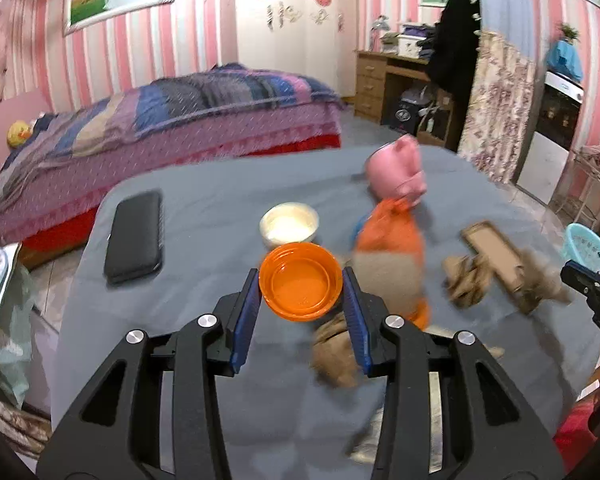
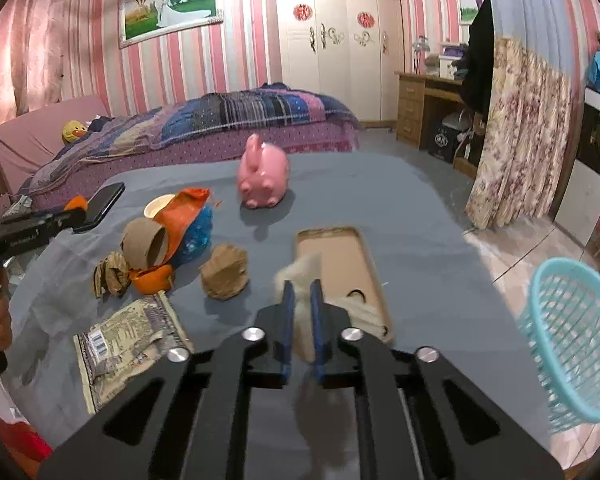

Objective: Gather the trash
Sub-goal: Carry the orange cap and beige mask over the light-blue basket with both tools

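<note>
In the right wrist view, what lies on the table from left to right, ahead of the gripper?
Printed wrapper → cardboard tube → crumpled brown paper ball → flat cardboard tray → and off the table's right edge, the turquoise basket.

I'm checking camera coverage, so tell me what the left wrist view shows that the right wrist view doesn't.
Only the left wrist view shows the orange bowl between the left gripper fingers. Only the right wrist view shows the printed wrapper and the pale tissue wad pinched in the right gripper. Both show the pink piggy bank, black phone, cardboard tray and blue basket.
</note>
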Demonstrator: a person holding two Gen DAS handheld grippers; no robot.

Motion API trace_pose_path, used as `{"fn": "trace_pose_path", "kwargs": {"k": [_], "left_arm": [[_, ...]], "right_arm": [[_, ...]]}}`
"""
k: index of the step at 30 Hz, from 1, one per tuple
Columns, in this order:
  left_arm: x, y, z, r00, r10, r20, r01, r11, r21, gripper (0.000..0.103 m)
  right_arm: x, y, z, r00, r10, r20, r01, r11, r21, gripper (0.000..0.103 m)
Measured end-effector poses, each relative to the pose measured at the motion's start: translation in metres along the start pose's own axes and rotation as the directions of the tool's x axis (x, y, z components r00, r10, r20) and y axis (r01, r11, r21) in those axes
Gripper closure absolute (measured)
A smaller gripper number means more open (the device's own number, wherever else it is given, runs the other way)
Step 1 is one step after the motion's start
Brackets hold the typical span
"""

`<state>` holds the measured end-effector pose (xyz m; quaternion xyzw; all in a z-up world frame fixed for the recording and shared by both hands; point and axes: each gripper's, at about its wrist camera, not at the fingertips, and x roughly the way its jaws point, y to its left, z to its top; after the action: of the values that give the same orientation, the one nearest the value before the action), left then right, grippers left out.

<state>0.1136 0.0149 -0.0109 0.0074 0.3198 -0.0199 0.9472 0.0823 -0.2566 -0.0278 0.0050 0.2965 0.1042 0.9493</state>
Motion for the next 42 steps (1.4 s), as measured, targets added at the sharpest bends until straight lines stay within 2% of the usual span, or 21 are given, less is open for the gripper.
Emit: {"fn": "trace_pose_path", "kwargs": {"k": [6, 9, 11, 12, 14, 18, 20, 21, 24, 26, 29, 32, 36, 42], "left_arm": [[-0.004, -0.044, 0.020, 0.997, -0.077, 0.010, 0.077, 0.997, -0.005, 0.064], [-0.005, -0.056, 0.020, 0.996, -0.083, 0.015, 0.083, 0.997, -0.001, 0.064], [-0.005, -0.061, 0.015, 0.997, -0.068, 0.022, 0.068, 0.997, 0.021, 0.064], [-0.005, -0.063, 0.014, 0.998, -0.063, 0.023, 0.063, 0.998, 0.028, 0.064], [-0.002, -0.062, 0.009, 0.999, -0.051, 0.014, 0.050, 0.998, 0.037, 0.064], [-0.001, -0.053, 0.000, 1.000, -0.019, 0.010, 0.018, 0.999, 0.051, 0.064], [-0.001, -0.047, -0.006, 1.000, -0.005, 0.010, 0.004, 0.998, 0.055, 0.064], [0.000, -0.043, -0.008, 1.000, -0.001, 0.006, 0.000, 0.998, 0.055, 0.064], [0.002, -0.036, -0.013, 1.000, 0.008, -0.005, -0.007, 0.999, 0.052, 0.064], [0.003, -0.033, -0.014, 1.000, 0.011, -0.005, -0.011, 0.999, 0.052, 0.064], [0.003, -0.034, -0.013, 1.000, 0.006, 0.004, -0.006, 0.999, 0.054, 0.064], [0.003, -0.043, -0.009, 1.000, -0.004, 0.013, 0.003, 0.998, 0.064, 0.064], [-0.002, -0.061, 0.001, 0.999, -0.020, 0.049, 0.015, 0.995, 0.094, 0.064], [0.001, -0.096, 0.019, 0.996, -0.042, 0.074, 0.033, 0.993, 0.116, 0.064]], "right_arm": [[-0.012, -0.037, 0.005, 1.000, -0.012, 0.005, 0.012, 1.000, 0.014, 0.099], [-0.006, -0.047, 0.001, 0.999, 0.022, -0.029, -0.020, 0.998, 0.059, 0.093], [0.000, -0.044, -0.004, 0.999, 0.010, -0.041, -0.008, 0.998, 0.066, 0.046], [0.000, -0.040, -0.008, 1.000, 0.004, -0.030, -0.002, 0.998, 0.069, 0.019], [0.006, -0.033, -0.013, 1.000, 0.013, -0.025, -0.011, 0.997, 0.071, 0.019], [0.029, -0.019, -0.021, 0.995, 0.040, -0.088, -0.034, 0.997, 0.067, 0.024], [0.041, -0.006, -0.026, 0.992, 0.028, -0.125, -0.026, 1.000, 0.016, 0.042], [0.047, -0.001, -0.028, 0.989, 0.033, -0.143, -0.034, 0.999, -0.002, 0.059], [0.051, 0.007, -0.032, 0.990, 0.033, -0.135, -0.039, 0.998, -0.042, 0.072], [0.043, 0.004, -0.031, 0.993, 0.055, -0.108, -0.058, 0.998, -0.028, 0.081], [0.024, 0.000, -0.023, 0.998, 0.040, -0.044, -0.042, 0.998, -0.039, 0.087], [0.008, -0.009, -0.015, 0.999, 0.032, 0.000, -0.032, 0.999, -0.036, 0.088], [-0.009, -0.028, -0.006, 1.000, -0.009, 0.020, 0.009, 0.999, -0.037, 0.088], [-0.040, -0.080, 0.002, 0.993, -0.108, 0.055, 0.109, 0.994, -0.007, 0.088]]}}
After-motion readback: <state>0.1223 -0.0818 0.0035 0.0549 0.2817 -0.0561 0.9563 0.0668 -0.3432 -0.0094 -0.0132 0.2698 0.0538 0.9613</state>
